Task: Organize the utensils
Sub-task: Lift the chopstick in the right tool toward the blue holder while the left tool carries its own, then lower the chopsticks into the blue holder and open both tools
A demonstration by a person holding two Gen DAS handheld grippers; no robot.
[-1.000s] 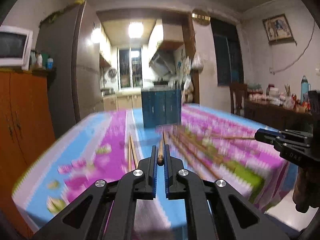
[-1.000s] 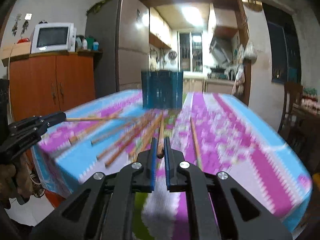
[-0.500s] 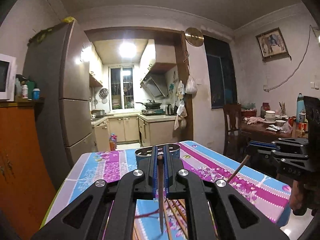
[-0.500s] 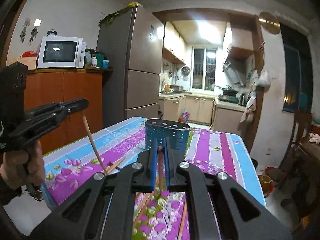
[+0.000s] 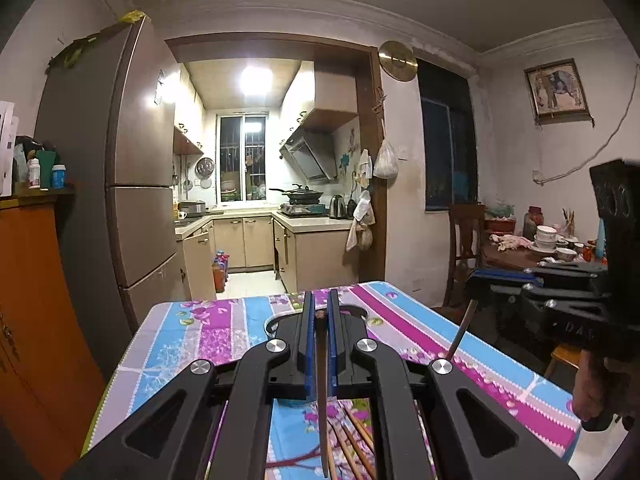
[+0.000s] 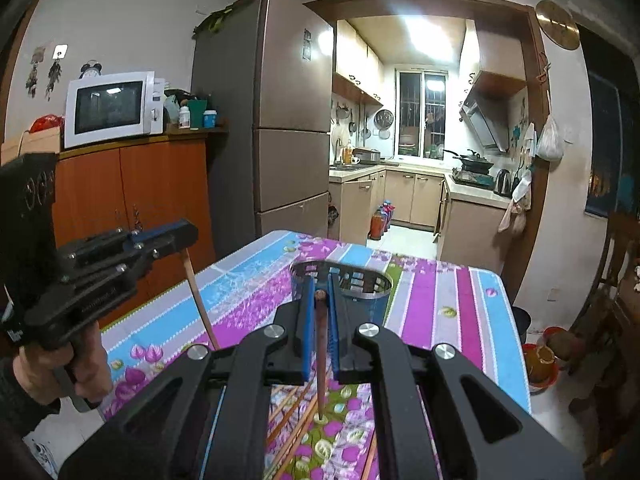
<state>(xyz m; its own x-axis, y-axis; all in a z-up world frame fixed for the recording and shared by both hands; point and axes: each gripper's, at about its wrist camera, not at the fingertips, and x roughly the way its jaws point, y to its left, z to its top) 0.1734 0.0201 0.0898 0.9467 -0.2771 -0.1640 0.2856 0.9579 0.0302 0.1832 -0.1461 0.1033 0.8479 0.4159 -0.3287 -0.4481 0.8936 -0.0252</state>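
In the left wrist view, the left gripper point(image 5: 319, 316) fills the lower frame: matte black angular arms with round silver bolt heads and flat blue ribbed pads. Its jaws pinch a slim brown chopstick point(image 5: 322, 392) near its thick end, so the stick hangs down toward six o'clock, tapering to a point. Under it, more loose chopsticks point(image 5: 352, 444) lie fanned on the tablecloth point(image 5: 192, 344), a glossy sheet of blue, purple and magenta stripes with flower prints. At three o'clock the right gripper point(image 5: 476, 282) reaches in from the side, clamped on its own chopstick point(image 5: 460, 332), which slants down toward the cloth.

In the right wrist view, the right gripper point(image 6: 319, 292) is likewise closed on a reddish-brown round stick point(image 6: 320, 352) hanging toward six o'clock over the scattered chopsticks point(image 6: 296, 412). Just past the fingertips at twelve o'clock stands the utensil holder point(image 6: 368, 292), a blue cylinder with a perforated metal rim, upright on the table and apart from both sticks. At nine o'clock a person's hand point(image 6: 60, 364) grips the handle of the left gripper point(image 6: 188, 236), whose pale wooden stick point(image 6: 198, 300) dangles.

Farther at ten o'clock an orange wooden cabinet point(image 6: 132, 200) carries a white microwave point(image 6: 112, 108); a tall brown refrigerator point(image 6: 288, 120) stands beside it. At one o'clock a lit kitchen point(image 6: 424, 140) opens beyond a dark wood doorway.
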